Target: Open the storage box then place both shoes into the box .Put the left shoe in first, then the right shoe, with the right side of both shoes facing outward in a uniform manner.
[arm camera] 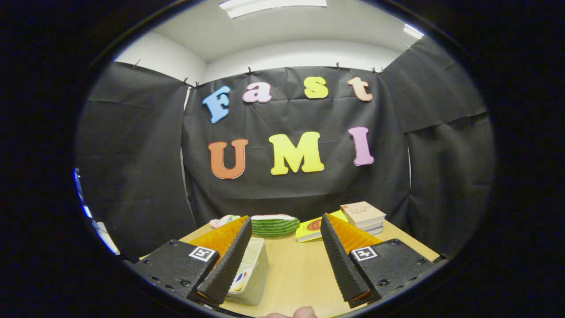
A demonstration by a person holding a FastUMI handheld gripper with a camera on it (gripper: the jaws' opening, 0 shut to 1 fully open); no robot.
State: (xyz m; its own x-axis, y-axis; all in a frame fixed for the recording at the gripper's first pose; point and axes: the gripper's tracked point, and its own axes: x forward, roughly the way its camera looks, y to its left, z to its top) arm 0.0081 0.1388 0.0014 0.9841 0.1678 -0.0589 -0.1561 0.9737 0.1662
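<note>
Tool (286, 247) level, fingers spread over table (300, 269)

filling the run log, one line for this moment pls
gripper: open, holding nothing | box: by one finger | shoes: unplaced | books: beyond fingers

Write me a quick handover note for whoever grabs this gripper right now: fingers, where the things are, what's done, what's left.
Gripper: fingers open, holding nothing, held low over the wooden table.
White box: on the table beside the left finger, partly hidden by it; whether it is open can't be told.
Beyond the fingers: green striped item, yellow book, stacked books.
Shoes: not located yet.
Left: open the box, left shoe in, then right.
</note>
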